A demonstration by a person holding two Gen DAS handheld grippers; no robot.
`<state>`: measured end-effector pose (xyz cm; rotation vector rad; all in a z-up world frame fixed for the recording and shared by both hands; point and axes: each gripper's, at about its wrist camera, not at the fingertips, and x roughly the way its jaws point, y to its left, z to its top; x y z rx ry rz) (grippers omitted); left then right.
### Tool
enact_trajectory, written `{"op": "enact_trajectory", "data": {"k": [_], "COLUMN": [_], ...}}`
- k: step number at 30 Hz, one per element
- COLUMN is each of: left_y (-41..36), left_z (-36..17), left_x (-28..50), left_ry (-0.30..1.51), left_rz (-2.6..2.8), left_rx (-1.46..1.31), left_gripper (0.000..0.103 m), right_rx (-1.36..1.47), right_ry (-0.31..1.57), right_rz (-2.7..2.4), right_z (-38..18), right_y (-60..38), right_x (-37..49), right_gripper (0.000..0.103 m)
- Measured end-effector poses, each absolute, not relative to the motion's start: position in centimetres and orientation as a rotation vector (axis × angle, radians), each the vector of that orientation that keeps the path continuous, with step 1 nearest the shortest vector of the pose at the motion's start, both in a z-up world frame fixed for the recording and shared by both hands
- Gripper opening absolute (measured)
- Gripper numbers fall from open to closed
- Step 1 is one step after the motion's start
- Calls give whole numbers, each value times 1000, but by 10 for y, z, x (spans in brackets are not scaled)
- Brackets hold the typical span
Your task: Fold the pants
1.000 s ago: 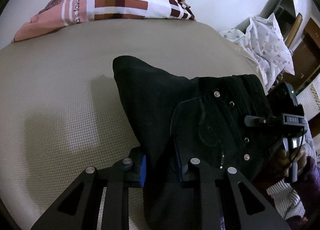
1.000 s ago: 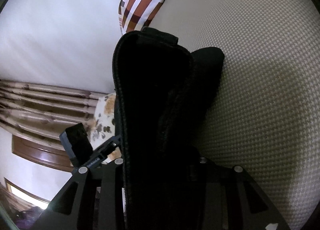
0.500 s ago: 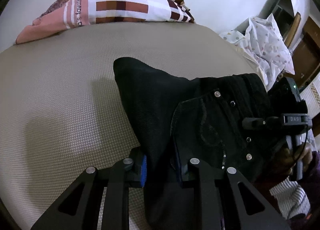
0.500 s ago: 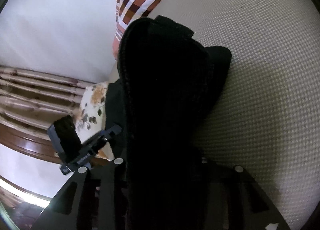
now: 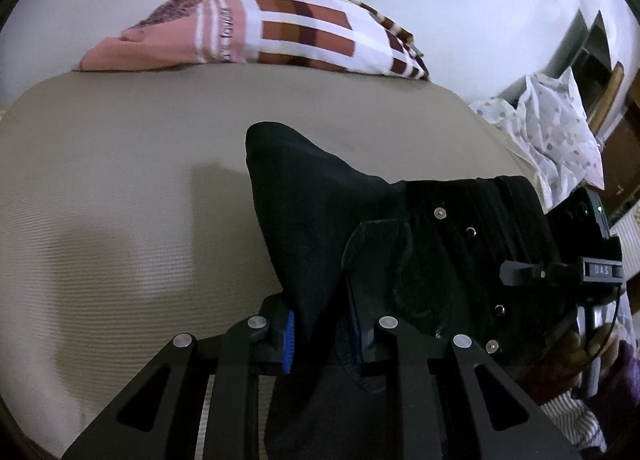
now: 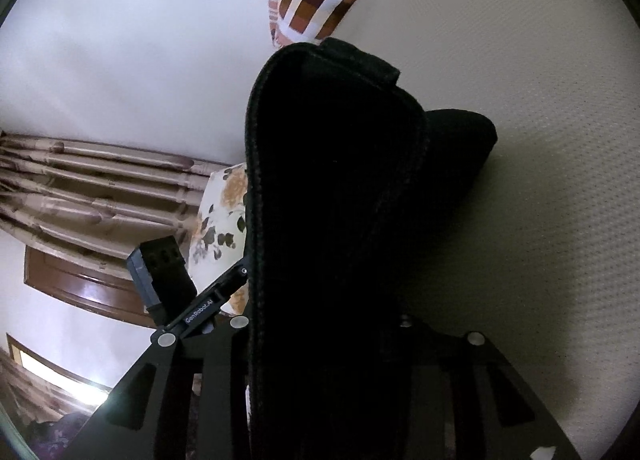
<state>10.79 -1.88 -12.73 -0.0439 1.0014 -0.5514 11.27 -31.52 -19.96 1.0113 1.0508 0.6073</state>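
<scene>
Black pants (image 5: 328,219) hang doubled over the beige bed, with the back pocket and metal rivets facing the left wrist view. My left gripper (image 5: 322,330) is shut on a thick fold of them between its blue pads. My right gripper (image 5: 520,272) pinches the waistband end at the right. In the right wrist view the pants (image 6: 340,199) fill the middle and hide the fingertips of the right gripper (image 6: 320,332), which is shut on the fabric. The left gripper (image 6: 240,272) meets the cloth's left edge there. A folded corner rests on the mattress.
The beige mattress (image 5: 120,219) spreads to the left and ahead. A red-and-white checked pillow (image 5: 280,27) lies at its far edge by the white wall. A white dotted cloth (image 5: 552,127) is heaped at the right. A floral pillow (image 6: 220,227), curtain and wooden frame are to the left.
Both hands have carried the pants a little across the bed, still held at both ends. The checked pillow now sits lower and larger in the left view.
</scene>
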Motion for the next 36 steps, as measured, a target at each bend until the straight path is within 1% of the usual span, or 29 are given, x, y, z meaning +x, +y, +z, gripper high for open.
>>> {"op": "enact_trajectory", "data": {"k": [18,36], "left_y": [47,76], "left_z": [-113,-111], "left_x": [119,131], "left_ry": [946,931], "left_rz": [-448,-401], "left_rx": [-68,-94], "left_gripper": [21,21], "right_rx": [958,919], "right_ry": [1068,1085], "right_rz": [679,695], "right_z": [-190,-184], "right_y": [-242,-216], "right_x": [145,150], "right_gripper": [32,32]}}
